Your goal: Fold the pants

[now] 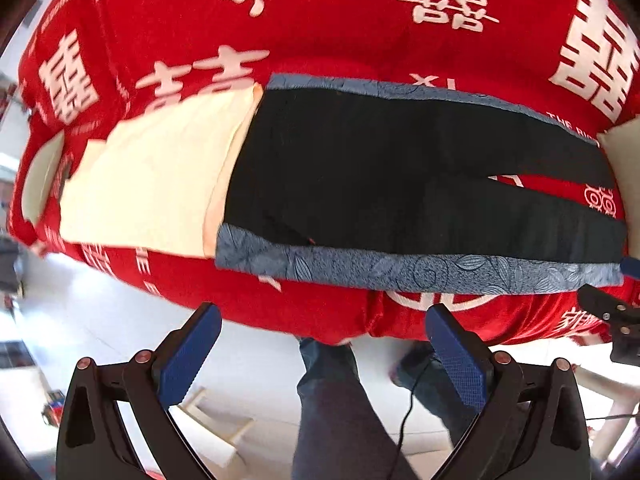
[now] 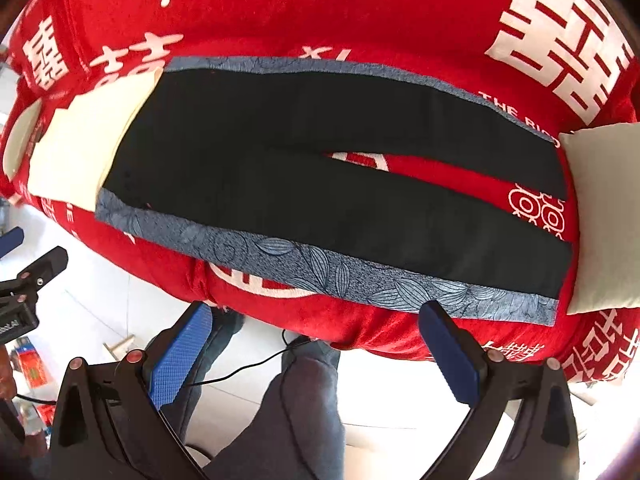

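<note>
So, closest to you, both tools hang off the near edge of the bed with nothing in them. Your left gripper [image 1: 322, 334] has its fingers spread wide, and your right gripper [image 2: 316, 330] is spread wide too. Below them you can see your own legs [image 1: 340, 408] and the pale floor [image 2: 384, 392].

A bit farther on, the pants [image 1: 400, 184] lie flat on the red blanket [image 1: 360, 32]. They are black with a blue leafy stripe [image 2: 320, 268] down the near side and another along the far side. The waist points left and the two legs run to the right, a little apart at the ends.

They look soft, thin and light (they will likely flop and slide, not stay stiff). I think the best spots to pinch are the near stripe edge: left tool by the waist corner, right tool by the near cuff. Pinch only the pants, not the blanket under them.

A cream cloth [image 1: 152, 172] lies just beside the waist, touching it or tucked a bit under; I cannot tell which.

The left view shows all of that cream cloth. The right view shows the cuffs better, and a pale pillow [image 2: 604, 216] just past them.
</note>
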Demonstrator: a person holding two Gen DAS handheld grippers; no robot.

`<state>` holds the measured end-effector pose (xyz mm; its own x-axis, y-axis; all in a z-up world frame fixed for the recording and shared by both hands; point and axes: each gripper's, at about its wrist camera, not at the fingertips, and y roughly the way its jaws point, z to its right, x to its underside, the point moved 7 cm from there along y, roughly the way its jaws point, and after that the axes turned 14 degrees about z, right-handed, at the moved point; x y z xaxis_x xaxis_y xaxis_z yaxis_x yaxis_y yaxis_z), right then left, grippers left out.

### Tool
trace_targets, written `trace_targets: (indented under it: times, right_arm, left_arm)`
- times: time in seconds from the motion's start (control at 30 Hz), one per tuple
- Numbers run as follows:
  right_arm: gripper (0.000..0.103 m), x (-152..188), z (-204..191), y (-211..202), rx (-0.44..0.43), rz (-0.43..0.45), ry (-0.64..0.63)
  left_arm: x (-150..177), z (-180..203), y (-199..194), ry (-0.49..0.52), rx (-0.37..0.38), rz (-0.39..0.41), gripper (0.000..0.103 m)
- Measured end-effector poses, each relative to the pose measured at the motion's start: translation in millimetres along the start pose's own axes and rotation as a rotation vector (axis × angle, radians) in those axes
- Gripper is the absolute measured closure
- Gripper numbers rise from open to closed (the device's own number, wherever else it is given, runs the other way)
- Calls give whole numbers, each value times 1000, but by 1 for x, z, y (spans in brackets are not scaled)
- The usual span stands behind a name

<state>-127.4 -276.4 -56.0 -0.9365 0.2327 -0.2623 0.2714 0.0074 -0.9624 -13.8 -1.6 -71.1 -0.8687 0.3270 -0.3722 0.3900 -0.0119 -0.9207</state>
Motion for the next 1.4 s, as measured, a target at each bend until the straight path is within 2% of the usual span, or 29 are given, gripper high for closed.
trace_targets:
  times: [0.17,0.27,0.43,0.5,0.57,0.6,0.63,0.73,0.87,1.2,1.27,1.4]
  right_arm:
    - [0,5,-4,14,-8,-28,37]
    - [0,6,-13,26,-23,-15,69]
    - [0,13,-34,60,-188,21,303]
    - [1,18,-42,75,-280,45,420]
    - [10,26,-52,93,-378,57,528]
    - [23,31,-59,106,-444,55,578]
    - [31,35,-66,115,-498,47,608]
    - [36,51,-85,145,-607,31,666]
    - [36,65,-94,171,-644,61,681]
    - [36,70,-83,198,-723,135,833]
    - [36,64,-83,200,-753,144,873]
    - [36,30,-84,183,-845,219,904]
  left_arm:
    - [-1,-9,6,-23,38,5,1]
    - [-5,-17,28,-38,84,4,1]
    - [-1,-33,73,-102,160,1,1]
    - [8,-39,97,-152,210,-17,1]
    - [16,-44,116,-203,260,-33,1]
    - [20,-46,125,-227,282,-40,1]
    - [24,-49,133,-252,303,-41,1]
    - [37,-53,154,-314,378,-44,1]
    - [55,-48,171,-353,480,-60,1]
    - [79,-36,194,-361,550,-116,1]
    - [78,-34,198,-375,557,-126,1]
    - [69,-34,202,-439,580,-112,1]
